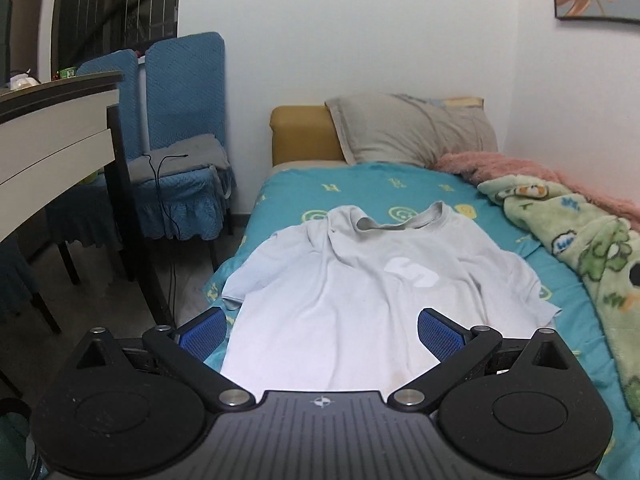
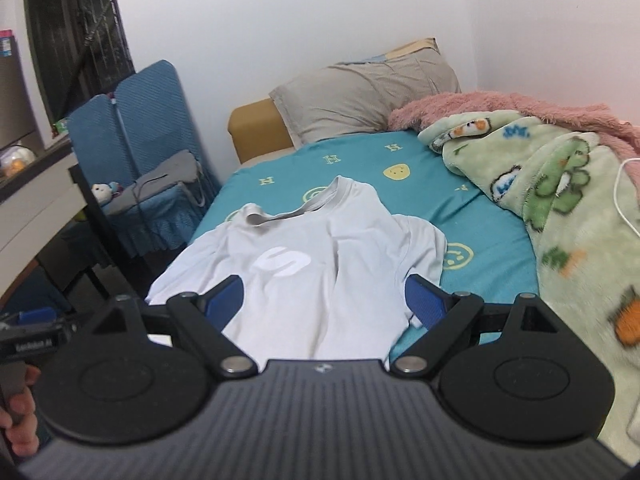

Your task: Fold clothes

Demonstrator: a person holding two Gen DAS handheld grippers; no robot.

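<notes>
A pale grey T-shirt with a white logo lies spread face up on the teal bed sheet, collar toward the pillow, somewhat wrinkled. It also shows in the right wrist view. My left gripper is open and empty, hovering over the shirt's lower hem. My right gripper is open and empty, over the shirt's lower right part. The left gripper's body shows at the far left of the right wrist view, held in a hand.
A beige pillow lies at the bed's head. A green cartoon blanket and pink fuzzy blanket pile along the bed's right side. Blue-covered chairs and a table stand left of the bed.
</notes>
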